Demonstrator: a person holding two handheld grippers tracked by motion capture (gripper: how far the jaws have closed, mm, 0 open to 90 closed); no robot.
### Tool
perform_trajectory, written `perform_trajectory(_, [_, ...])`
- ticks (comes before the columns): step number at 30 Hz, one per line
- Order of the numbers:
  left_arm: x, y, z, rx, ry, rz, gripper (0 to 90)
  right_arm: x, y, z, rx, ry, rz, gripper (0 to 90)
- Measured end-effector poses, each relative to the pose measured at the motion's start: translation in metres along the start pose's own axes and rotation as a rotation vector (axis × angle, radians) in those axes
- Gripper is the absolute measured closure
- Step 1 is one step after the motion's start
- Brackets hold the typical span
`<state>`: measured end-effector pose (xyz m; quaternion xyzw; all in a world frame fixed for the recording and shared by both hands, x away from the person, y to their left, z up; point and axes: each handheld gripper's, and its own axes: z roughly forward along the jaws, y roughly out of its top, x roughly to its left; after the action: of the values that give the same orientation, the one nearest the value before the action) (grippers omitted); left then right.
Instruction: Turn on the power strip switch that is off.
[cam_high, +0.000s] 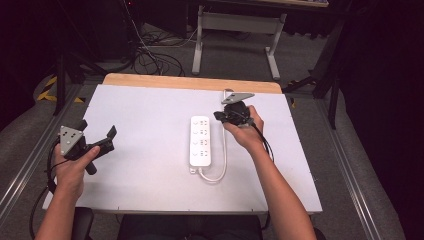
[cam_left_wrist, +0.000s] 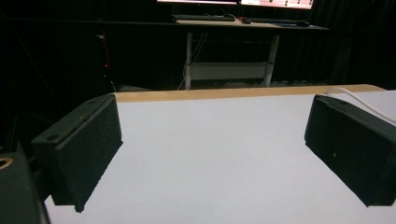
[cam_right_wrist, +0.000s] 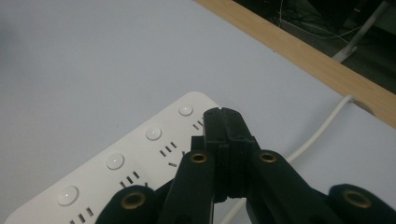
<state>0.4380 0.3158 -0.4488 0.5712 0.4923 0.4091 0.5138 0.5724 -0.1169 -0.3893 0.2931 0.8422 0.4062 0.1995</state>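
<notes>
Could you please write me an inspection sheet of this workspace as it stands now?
Surface: white tabletop with a wooden strip along the far edge.
Job's things: white power strip lying flat near the middle, four round buttons beside its socket rows.
Clutter: nothing seen.
Grippers: left tongs open over bare table at the left, nothing between the jaws; right tongs shut on nothing, above the strip's far end.
Cables: the strip's white cord loops from its near end, runs along its right side to the far edge; black cables on the floor beyond.
Surroundings: dark room, a white-legged desk behind, metal rails beside the table.
</notes>
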Motion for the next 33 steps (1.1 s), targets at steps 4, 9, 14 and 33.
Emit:
perform_trajectory(4, [-0.002, 0.000, 0.000, 0.000, -0.003, 0.003, 4.5, -0.007, -0.009, -0.014, -0.043, 0.006, 0.011, 90.0])
perform_trajectory(9, [-0.001, 0.000, -0.001, 0.000, 0.000, 0.003, 4.5, -0.016, -0.022, -0.028, -0.094, -0.006, 0.029, 90.0])
perform_trajectory(14, [-0.002, 0.000, 0.000, 0.000, -0.001, 0.001, 4.5, -0.021, -0.032, -0.042, -0.142, -0.014, 0.035, 90.0])
perform_trajectory(33, [-0.001, 0.000, -0.003, -0.006, 0.004, -0.007, 4.5, -0.022, -0.070, -0.083, -0.403, -0.029, 0.090, 89.3])
